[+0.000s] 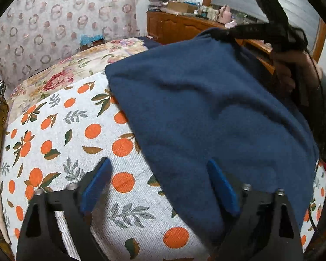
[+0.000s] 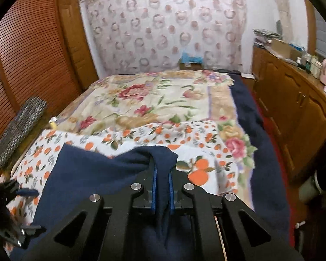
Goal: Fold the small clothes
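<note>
A navy blue fleece garment [image 1: 206, 108] lies on the orange-print cloth [image 1: 60, 134] on the bed. My left gripper [image 1: 158, 169] is open, its blue fingers [image 1: 95, 184] apart, the right finger at the garment's near edge. My right gripper [image 2: 163, 174] is shut on a bunched corner of the navy garment [image 2: 160, 156] and lifts it off the cloth. The right gripper also shows in the left wrist view [image 1: 260, 32], at the garment's far corner. The left gripper shows in the right wrist view [image 2: 26, 192] at the far left.
A floral bedspread [image 2: 154, 100] covers the far half of the bed. A dark blue blanket [image 2: 254, 117] runs along the right side. A wooden cabinet [image 2: 293, 108] with clutter stands on the right, louvred wooden doors [image 2: 28, 50] on the left. A patterned bag [image 2: 17, 128] sits at the left edge.
</note>
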`<state>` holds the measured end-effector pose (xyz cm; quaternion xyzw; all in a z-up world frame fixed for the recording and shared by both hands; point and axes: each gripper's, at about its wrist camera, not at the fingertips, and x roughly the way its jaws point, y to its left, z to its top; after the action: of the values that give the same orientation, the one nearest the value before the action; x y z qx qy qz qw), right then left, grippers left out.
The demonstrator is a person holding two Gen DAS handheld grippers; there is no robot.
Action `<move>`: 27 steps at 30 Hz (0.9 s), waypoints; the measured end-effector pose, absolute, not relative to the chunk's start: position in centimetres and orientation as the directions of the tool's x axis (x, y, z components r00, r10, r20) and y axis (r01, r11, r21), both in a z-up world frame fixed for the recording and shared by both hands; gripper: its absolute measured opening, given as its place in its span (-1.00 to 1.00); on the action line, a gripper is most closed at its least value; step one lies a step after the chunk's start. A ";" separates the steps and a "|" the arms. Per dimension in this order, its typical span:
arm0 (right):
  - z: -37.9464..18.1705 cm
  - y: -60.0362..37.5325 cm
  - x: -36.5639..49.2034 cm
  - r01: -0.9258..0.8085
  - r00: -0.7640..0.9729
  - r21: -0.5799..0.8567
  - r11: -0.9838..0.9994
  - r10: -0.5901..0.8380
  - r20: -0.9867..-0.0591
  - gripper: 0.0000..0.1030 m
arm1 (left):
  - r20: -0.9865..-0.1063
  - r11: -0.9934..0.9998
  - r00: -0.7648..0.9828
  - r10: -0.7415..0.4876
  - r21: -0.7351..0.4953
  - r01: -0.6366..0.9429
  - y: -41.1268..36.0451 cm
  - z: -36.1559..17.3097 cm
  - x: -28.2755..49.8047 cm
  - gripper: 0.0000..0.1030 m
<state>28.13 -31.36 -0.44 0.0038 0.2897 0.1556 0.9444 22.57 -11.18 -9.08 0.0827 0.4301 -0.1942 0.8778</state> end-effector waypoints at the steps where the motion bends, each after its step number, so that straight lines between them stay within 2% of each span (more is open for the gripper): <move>1: -0.5 -31.4 28.5 -0.278 0.780 0.101 0.955 0.286 -0.557 -0.84 | -0.787 0.911 0.554 -0.271 -0.024 0.412 -11.2 -9.1 22.6 0.80; 4: -1.4 -30.8 29.5 -0.255 0.757 0.071 0.964 0.245 -0.606 -0.81 | -0.787 0.911 0.555 -0.269 -0.021 0.412 -11.2 -9.1 22.6 0.80; 6: -2.0 -30.5 29.8 -0.243 0.743 0.051 0.969 0.219 -0.632 -0.50 | -0.787 0.911 0.555 -0.270 -0.022 0.412 -11.2 -9.0 22.5 0.80; 12: -0.7 -30.3 29.1 -0.197 0.761 0.002 0.980 0.154 -0.630 -0.17 | -0.787 0.911 0.556 -0.268 -0.019 0.411 -11.2 -9.0 22.5 0.81; 18: -0.1 -30.2 24.9 -0.204 0.789 -0.020 0.979 0.153 -0.595 -0.15 | -0.787 0.911 0.555 -0.270 -0.021 0.412 -11.1 -9.0 22.6 0.81; 27: -2.5 -29.9 15.5 -0.243 0.830 -0.100 0.965 0.154 -0.536 -0.15 | -0.788 0.908 0.553 -0.271 -0.019 0.418 -11.0 -9.0 22.5 0.81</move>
<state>15.47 -29.87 -2.45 -0.0822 0.2725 0.1041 0.9530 22.49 -11.01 -8.98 0.0855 0.4302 -0.1963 0.8770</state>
